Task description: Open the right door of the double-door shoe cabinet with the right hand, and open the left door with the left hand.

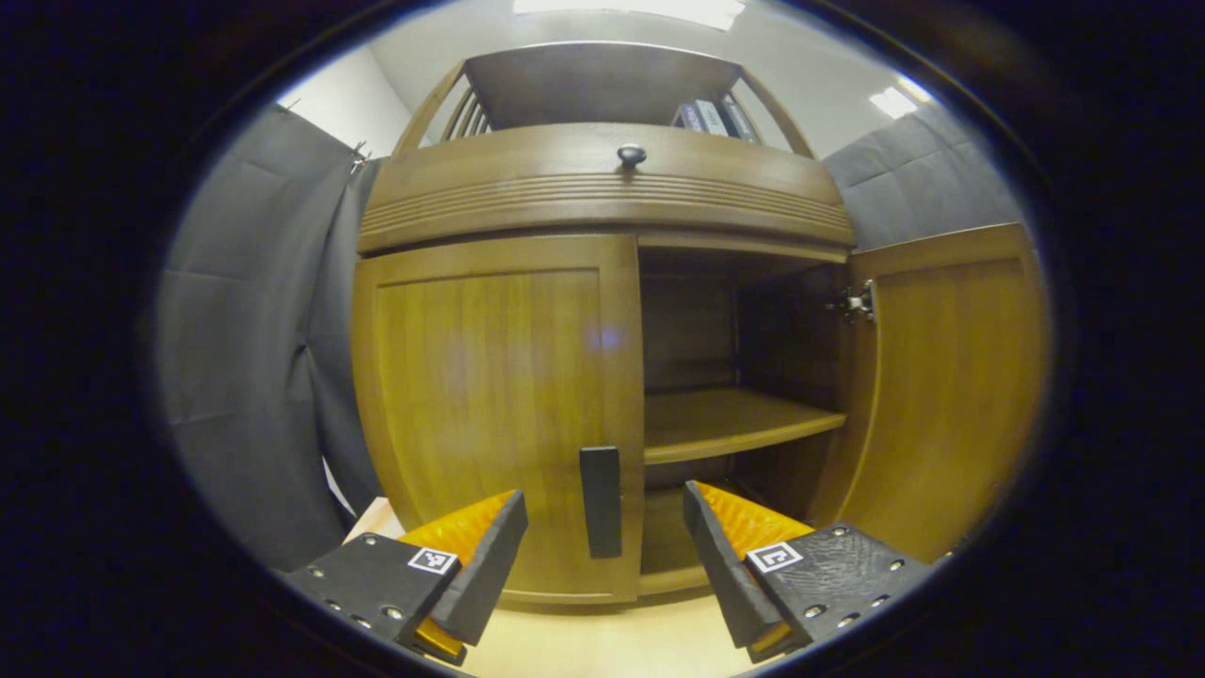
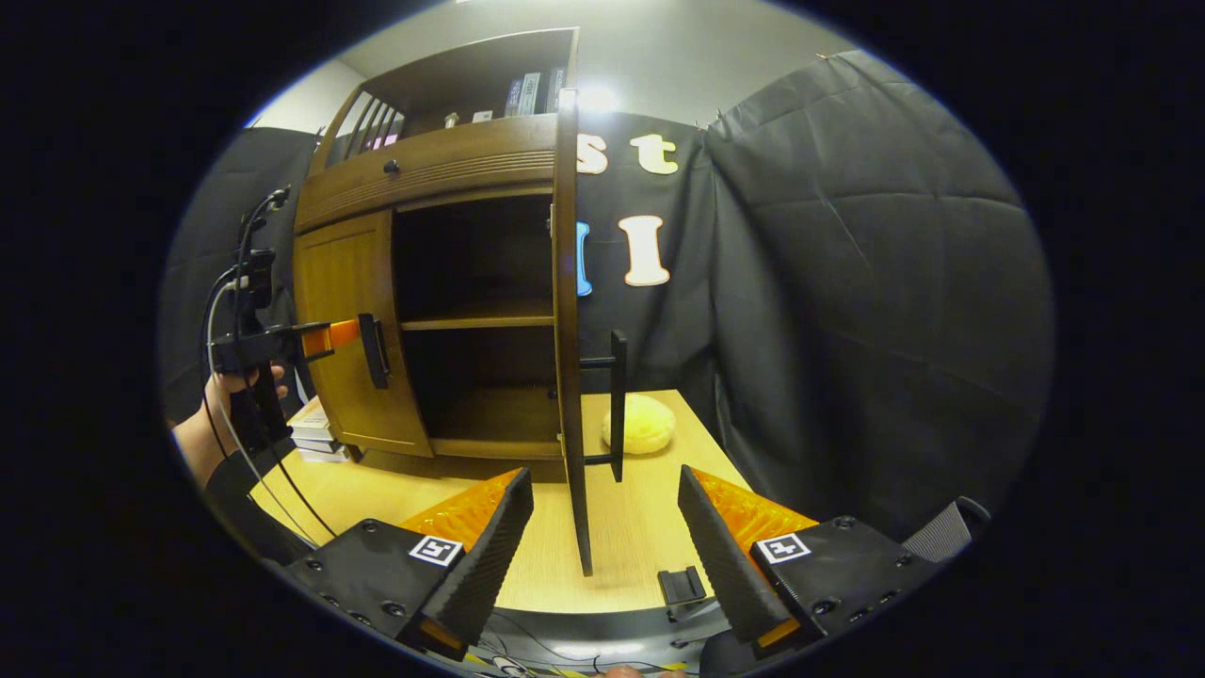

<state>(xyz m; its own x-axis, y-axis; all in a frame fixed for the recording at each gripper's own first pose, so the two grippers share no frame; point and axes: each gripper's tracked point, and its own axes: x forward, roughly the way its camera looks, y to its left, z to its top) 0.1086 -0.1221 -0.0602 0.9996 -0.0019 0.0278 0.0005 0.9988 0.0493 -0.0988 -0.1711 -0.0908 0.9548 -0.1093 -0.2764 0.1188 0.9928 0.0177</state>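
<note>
- Black quilted cloth (image 2: 875, 282) hangs as the booth's walls.
- A pale wooden table (image 2: 650, 527) forms the surface below.
- White ceiling (image 1: 828, 85) above carries a bright light panel (image 1: 890, 101).

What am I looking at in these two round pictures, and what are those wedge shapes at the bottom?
A person holds a two-finger gripper in each hand; each carries a camera. The wedges are its fingers. The left gripper hangs open before the closed left door, by its handle. The right gripper is open, holding nothing, near the swung-open right door. Its view also catches the left gripper and the person's hand. On the table sit the cabinet and a yellow lump.
</note>
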